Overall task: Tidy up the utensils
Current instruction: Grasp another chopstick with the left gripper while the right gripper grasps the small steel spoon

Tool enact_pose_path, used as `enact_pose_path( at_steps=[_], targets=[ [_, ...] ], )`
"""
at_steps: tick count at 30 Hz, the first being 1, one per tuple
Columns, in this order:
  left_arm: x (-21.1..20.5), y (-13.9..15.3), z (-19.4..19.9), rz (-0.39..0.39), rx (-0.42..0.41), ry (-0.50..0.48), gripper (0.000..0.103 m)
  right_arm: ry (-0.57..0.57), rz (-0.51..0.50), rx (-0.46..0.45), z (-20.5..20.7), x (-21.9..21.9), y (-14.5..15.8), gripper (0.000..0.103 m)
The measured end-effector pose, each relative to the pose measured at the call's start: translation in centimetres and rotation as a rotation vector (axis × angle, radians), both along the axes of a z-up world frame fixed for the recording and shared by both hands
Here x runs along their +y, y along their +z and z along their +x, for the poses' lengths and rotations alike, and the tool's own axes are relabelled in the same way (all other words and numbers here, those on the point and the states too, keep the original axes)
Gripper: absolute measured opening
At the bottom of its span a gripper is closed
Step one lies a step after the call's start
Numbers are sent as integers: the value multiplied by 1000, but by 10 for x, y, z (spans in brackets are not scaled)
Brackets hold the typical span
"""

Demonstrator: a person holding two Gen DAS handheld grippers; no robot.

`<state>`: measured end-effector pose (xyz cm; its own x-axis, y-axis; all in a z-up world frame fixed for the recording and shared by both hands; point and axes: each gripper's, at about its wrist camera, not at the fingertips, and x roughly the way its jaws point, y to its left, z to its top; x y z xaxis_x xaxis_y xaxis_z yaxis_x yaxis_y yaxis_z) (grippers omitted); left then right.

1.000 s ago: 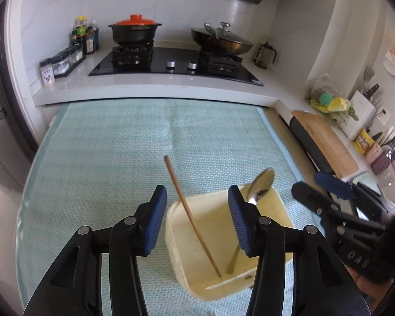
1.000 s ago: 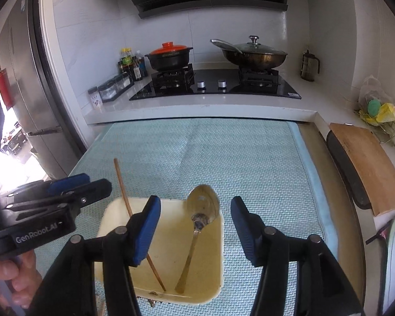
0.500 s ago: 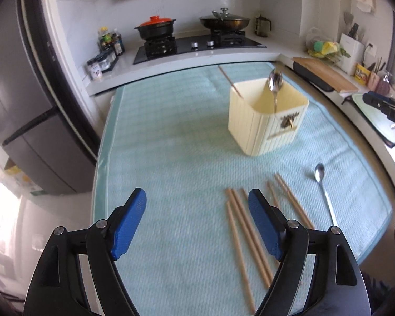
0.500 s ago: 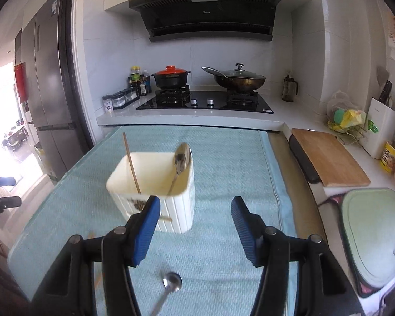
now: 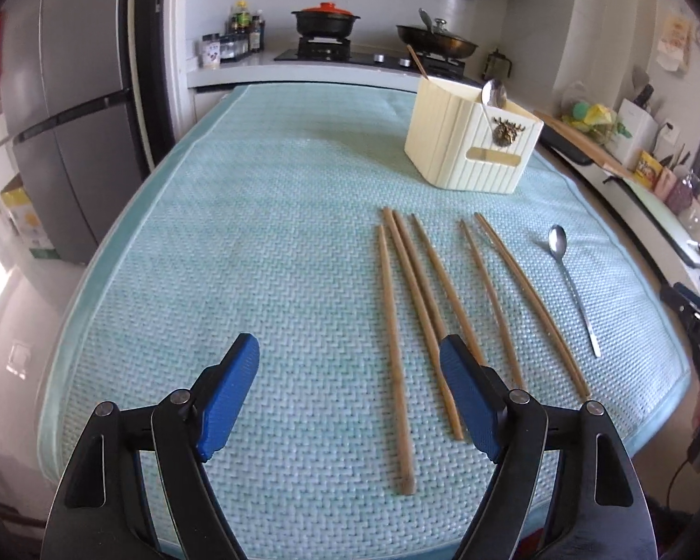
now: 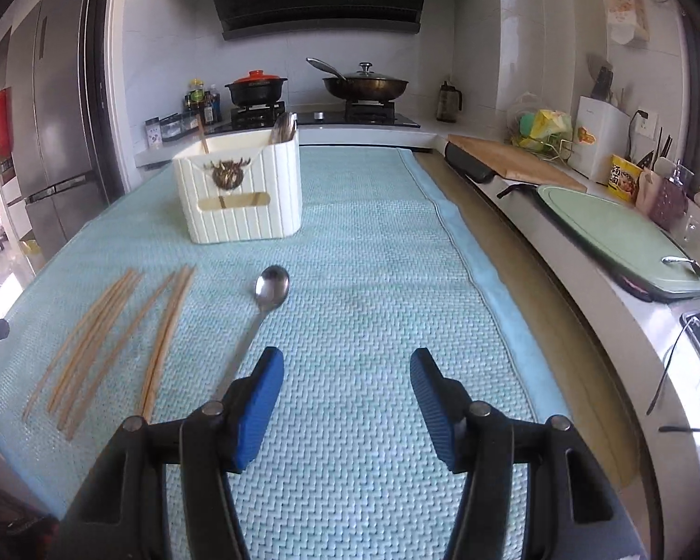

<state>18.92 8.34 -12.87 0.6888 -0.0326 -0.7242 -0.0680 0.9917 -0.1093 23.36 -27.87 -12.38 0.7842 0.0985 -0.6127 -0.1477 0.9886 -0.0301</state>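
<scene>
My left gripper [image 5: 350,396] has just spread its fingers, nothing between them, above loose wooden chopsticks [image 5: 392,340]; my right gripper [image 6: 345,403] gapes empty beside the steel spoon [image 6: 265,308].

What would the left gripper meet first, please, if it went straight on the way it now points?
Most likely the bare teal mat. The open left gripper holds nothing and points down at the weave just left of the nearest chopstick, though depth is hard to judge.
</scene>
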Motion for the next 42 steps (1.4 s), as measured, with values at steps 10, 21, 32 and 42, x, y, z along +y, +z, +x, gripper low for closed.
enact_pose_path(
  at_steps=[10, 21, 32, 42],
  targets=[
    [-16, -25, 0, 61, 11, -12, 81, 47, -13, 19, -8, 21, -31, 58],
    [-16, -26, 8, 66, 24, 1, 81, 0, -32, 114, 36, -1, -47, 58],
    [-17, -32, 24, 57, 54, 1, 81, 99, -32, 143, 57, 32, -48, 58],
    [-12, -40, 44, 49, 89, 22, 81, 98, 2, 198, 85, 16, -49, 58]
  ],
)
